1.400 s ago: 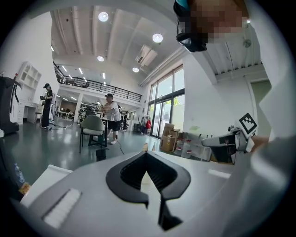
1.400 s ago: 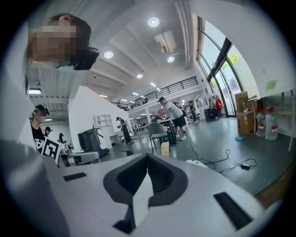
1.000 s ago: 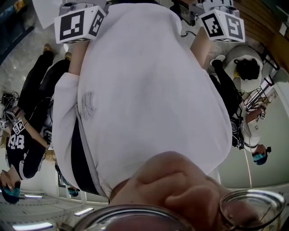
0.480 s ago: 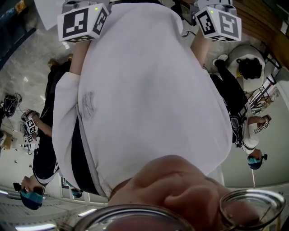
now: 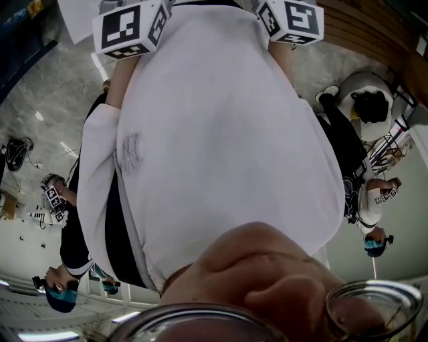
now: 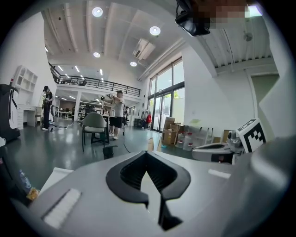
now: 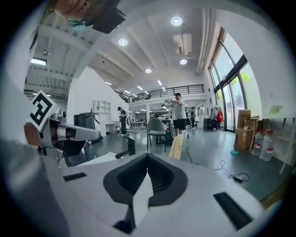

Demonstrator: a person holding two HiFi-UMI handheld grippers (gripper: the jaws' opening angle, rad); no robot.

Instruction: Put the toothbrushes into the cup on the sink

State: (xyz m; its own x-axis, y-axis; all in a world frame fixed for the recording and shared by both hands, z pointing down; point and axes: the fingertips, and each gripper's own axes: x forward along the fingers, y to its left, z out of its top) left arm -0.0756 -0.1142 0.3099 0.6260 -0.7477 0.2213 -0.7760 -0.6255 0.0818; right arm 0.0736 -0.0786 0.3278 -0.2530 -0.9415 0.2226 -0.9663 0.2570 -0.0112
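At the left of the head view, the left gripper's cube (image 5: 130, 28) sits high against the person's white shirt (image 5: 221, 147). That shirt fills most of the head view, so no sink, cup or toothbrush shows there. In its own view the left gripper (image 6: 147, 155) points level out into a big hall, toward a chair (image 6: 95, 125) and a standing person (image 6: 118, 113). Its jaws are brought together at the tips, with nothing between them. Further right, the right gripper's cube (image 5: 289, 19) rides beside the left one. The right gripper (image 7: 148, 159) looks into the same hall with its jaws also closed tip to tip and empty. The two grippers sit side by side, each visible at the edge of the other's view. Since the toothbrushes, cup and sink are in no view, I cannot tell which way they lie from either gripper, how the brushes' long axes run, or which hand is nearer. Whether the brushes are in the cup cannot be judged either.
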